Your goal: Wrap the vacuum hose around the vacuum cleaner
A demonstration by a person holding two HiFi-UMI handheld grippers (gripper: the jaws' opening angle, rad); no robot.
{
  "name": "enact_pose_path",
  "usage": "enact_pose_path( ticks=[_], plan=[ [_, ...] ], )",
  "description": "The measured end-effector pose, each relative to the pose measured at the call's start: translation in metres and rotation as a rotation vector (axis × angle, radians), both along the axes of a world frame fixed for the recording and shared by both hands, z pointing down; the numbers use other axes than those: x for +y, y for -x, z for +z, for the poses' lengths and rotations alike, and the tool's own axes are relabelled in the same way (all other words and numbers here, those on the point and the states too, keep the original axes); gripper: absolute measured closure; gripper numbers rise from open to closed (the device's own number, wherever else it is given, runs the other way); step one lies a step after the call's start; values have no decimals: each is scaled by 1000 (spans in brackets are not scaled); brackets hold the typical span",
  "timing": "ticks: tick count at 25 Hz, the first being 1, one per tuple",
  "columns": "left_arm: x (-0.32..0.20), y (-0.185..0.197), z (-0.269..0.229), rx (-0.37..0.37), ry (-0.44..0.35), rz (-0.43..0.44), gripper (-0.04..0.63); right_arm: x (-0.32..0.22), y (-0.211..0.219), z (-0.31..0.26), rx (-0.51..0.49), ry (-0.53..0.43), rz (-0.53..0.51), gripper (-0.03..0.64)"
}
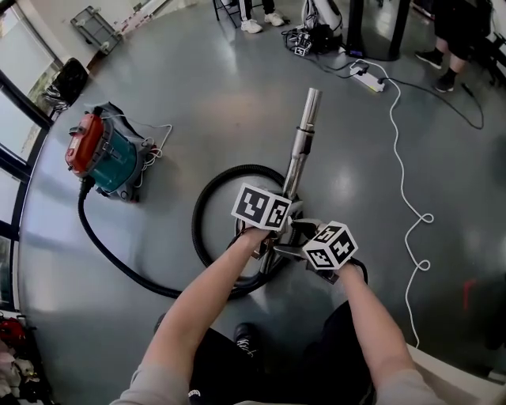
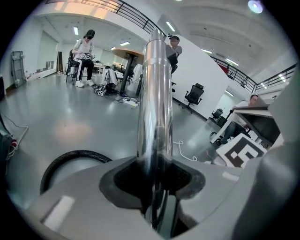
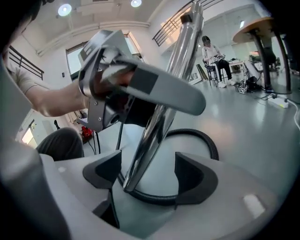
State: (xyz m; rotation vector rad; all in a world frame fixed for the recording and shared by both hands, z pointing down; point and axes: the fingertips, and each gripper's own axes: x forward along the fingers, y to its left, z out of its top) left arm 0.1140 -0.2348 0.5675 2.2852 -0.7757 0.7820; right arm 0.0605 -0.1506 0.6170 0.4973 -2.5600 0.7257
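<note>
Our left tool (image 2: 154, 180) clamps the steel wand (image 1: 303, 134); our right tool (image 3: 147, 176) stands wide around it. The hose (image 1: 196, 221) loops over the floor, well apart from the vacuum cleaner (image 1: 107, 154). Hauling could kink it.

Glossy grey floor (image 1: 198, 95), white cable (image 1: 395, 150), round wooden table (image 2: 129, 50), ceiling lights (image 3: 64, 9)

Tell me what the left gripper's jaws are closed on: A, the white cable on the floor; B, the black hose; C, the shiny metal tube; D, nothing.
C: in the left gripper view the metal tube rises from between the left gripper jaws, which are clamped on it, while the black hose lies apart behind them.
</note>
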Motion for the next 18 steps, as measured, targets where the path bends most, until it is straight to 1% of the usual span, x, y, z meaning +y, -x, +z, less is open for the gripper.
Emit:
enact_pose_path(
  ticks=[3,6,9,11,12,13,14,16,18],
  plan=[
    [-8,7,-9,36,-23,-49,451,10,21,14,-19,40,-19,234],
    [-16,16,-19,76,-42,-110,449,13,43,23,-80,79,8,240],
    [-20,23,-26,113,-54,-166,449,7,61,28,-136,70,44,273],
    [-20,29,-28,130,-61,-189,449,4,70,29,-162,45,54,311],
    [-20,31,-28,135,-64,-198,448,3,73,29,-174,35,53,357],
    [-20,33,-28,139,-68,-205,448,4,75,29,-187,32,48,379],
    [-20,35,-27,143,-71,-210,447,4,77,29,-200,35,43,431],
    [-19,35,-26,151,-72,-199,446,5,79,30,-210,50,34,438],
    [-17,34,-27,158,-85,-155,446,6,80,32,-191,65,25,446]
  ],
)
